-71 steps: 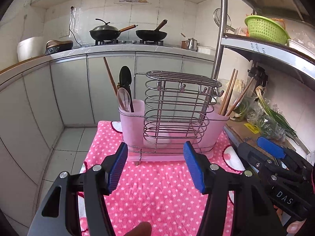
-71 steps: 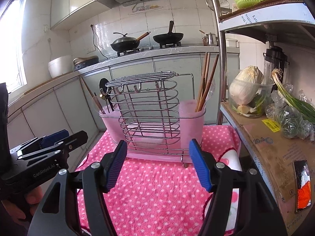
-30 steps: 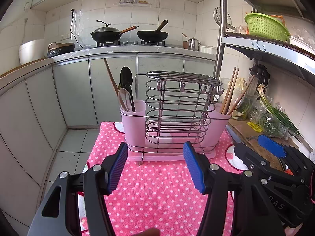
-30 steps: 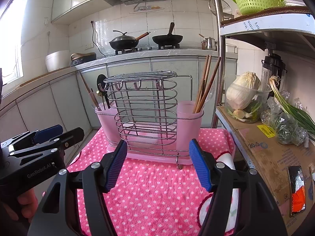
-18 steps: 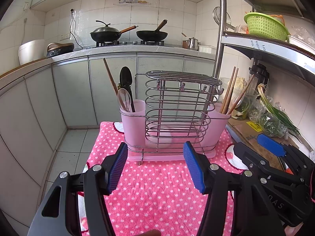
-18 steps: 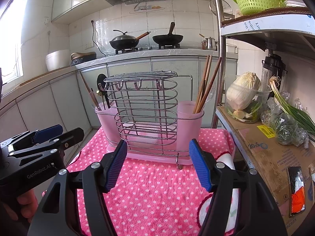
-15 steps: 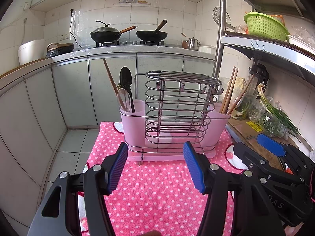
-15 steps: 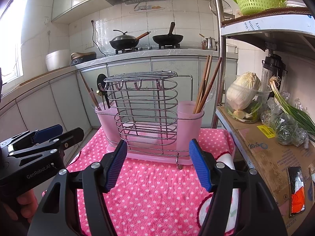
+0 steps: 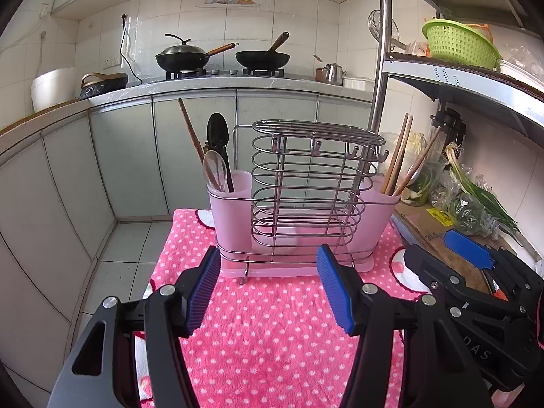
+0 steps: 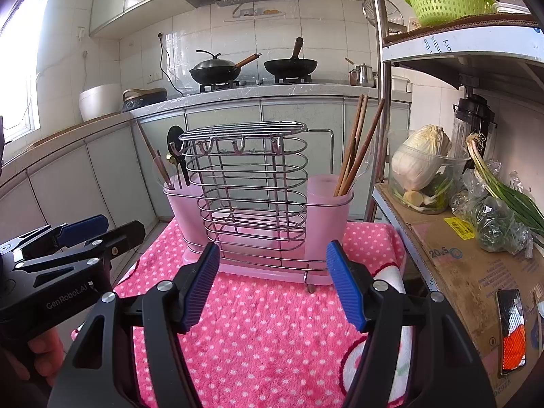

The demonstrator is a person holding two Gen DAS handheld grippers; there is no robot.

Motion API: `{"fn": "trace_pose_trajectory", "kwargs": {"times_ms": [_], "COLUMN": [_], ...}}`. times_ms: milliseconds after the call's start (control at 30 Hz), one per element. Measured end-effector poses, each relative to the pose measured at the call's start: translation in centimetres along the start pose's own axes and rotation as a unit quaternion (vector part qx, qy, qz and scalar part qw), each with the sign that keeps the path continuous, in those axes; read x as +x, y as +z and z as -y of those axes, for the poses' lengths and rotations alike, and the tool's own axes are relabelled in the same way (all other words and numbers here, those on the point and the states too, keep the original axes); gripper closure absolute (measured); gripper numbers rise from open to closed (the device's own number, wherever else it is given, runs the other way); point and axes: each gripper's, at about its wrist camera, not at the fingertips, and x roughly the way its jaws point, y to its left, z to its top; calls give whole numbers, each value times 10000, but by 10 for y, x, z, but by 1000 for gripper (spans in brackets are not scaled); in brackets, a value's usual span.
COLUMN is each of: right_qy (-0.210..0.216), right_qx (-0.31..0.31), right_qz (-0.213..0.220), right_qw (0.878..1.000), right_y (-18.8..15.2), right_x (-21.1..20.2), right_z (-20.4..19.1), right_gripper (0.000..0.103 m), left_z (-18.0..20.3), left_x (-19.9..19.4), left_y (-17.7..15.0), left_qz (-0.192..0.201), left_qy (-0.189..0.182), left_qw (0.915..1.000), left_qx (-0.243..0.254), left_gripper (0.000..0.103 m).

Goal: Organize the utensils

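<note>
A wire utensil rack (image 9: 306, 183) with pink plastic cups stands on a pink polka-dot towel (image 9: 272, 333). Its left cup (image 9: 229, 204) holds a black spoon (image 9: 217, 136), a clear spoon (image 9: 215, 173) and a wooden stick. Its right cup (image 9: 375, 217) holds several wooden chopsticks (image 9: 397, 156). My left gripper (image 9: 268, 289) is open and empty, a short way in front of the rack. My right gripper (image 10: 272, 282) is open and empty, also in front of the rack (image 10: 251, 183). The chopsticks (image 10: 357, 142) also show in the right wrist view.
A metal shelf pole (image 9: 382, 68) rises right of the rack. A cardboard-topped shelf (image 10: 452, 258) at right holds a bowl of cabbage (image 10: 425, 166) and bagged greens (image 10: 499, 217). Cabinets and a stove with two woks (image 9: 183, 57) stand behind. Tiled floor (image 9: 119, 255) lies left.
Both grippers have drawn back slightly from the rack since the earliest frames. Over the last second nothing has visibly moved.
</note>
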Motion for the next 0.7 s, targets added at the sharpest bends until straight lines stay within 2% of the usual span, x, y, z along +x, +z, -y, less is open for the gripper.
{"fn": "trace_pose_trajectory", "kwargs": {"times_ms": [700], "right_qy": [3], "right_qx": [-14], "right_qz": [-66], "right_qw": [10000], "right_y": [-2], "right_x": [7], "right_z": [3], "right_gripper": [37], "left_z": [-5], "left_x": [7], "left_y": [-1], "left_qz": [-72], "left_qy": [32], "left_qw": [10000], "left_qx": [-11], "left_gripper": [45]}}
